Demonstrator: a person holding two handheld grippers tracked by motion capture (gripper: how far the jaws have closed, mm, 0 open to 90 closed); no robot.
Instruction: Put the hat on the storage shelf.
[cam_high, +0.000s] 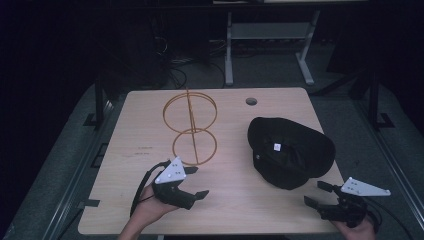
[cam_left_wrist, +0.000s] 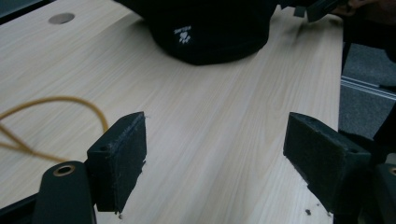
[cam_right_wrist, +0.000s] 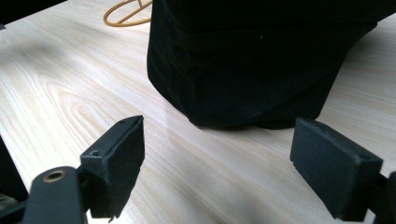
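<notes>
We are seeing the left tongs (cam_high: 196, 182) hanging with jaws wide apart and holding nothing, low over the near left part of the table (cam_high: 125, 170), just in front of the wire stand (cam_high: 190, 125). In the left gripper view the left tongs (cam_left_wrist: 215, 154) are showing bare wood between the pads, a curve of the wire stand (cam_left_wrist: 70, 100) at the left, and the hat (cam_left_wrist: 210, 28) farther ahead. The right tongs (cam_high: 315, 194) are also gaping wide with nothing in them, sitting at the near right edge of the table, just in front of the hat (cam_high: 290, 150). In the right gripper view the right tongs (cam_right_wrist: 217, 163) are pointing at the hat (cam_right_wrist: 252, 60), near but not touching it. The hat is black, lying upside down on the right half of the table, with a small white label showing inside. The wire stand is standing apart on the hat's left. A hand (cam_high: 145, 212) is gripping the left tongs from below.
</notes>
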